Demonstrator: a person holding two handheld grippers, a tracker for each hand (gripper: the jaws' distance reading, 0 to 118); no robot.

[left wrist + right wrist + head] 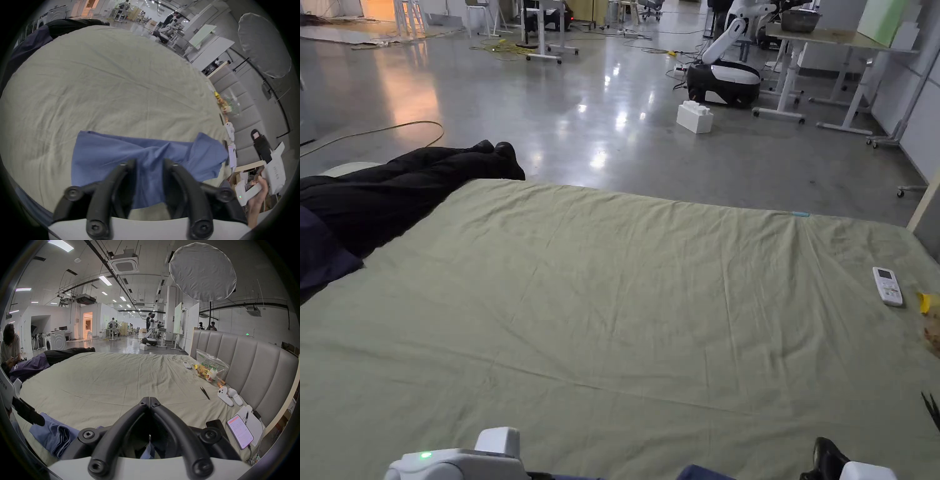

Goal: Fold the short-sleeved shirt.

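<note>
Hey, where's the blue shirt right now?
The blue shirt lies bunched at the near edge of the green bed sheet, under the open left gripper; in the right gripper view it sits lower left.

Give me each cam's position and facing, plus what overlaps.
Head view: on the person's head, looking down across the green bedsheet toward the floor; gripper tops at the bottom edge.
Left gripper view: on the left gripper, jaws apart over the blue shirt; a hand holds the other gripper at right.
Right gripper view: on the right gripper, jaws together, facing across the bed.
Shared: sheet in all; shirt in both gripper views.
</note>
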